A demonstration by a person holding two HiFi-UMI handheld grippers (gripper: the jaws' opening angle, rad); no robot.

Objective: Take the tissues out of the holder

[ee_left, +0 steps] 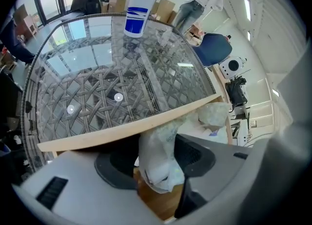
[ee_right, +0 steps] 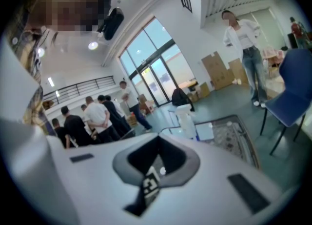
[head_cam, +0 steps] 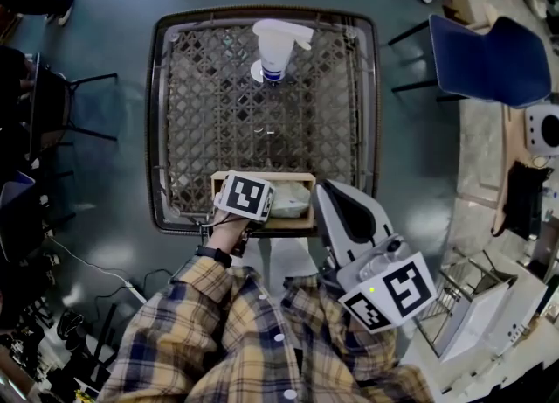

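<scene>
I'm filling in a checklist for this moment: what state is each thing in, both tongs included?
Left tongs: shut on the tissue pack.
Right tongs: shut, empty, held off the table.
Tissue pack: crumpled, inside the holder, gripped.
Holder: at the table's near edge, not emptied.
Spray bottle: upright, at the table's far side.

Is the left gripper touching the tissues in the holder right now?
Touching. The left gripper view shows the left gripper with both jaws pressed against the white tissues, pinching them at the wooden holder opening.
</scene>
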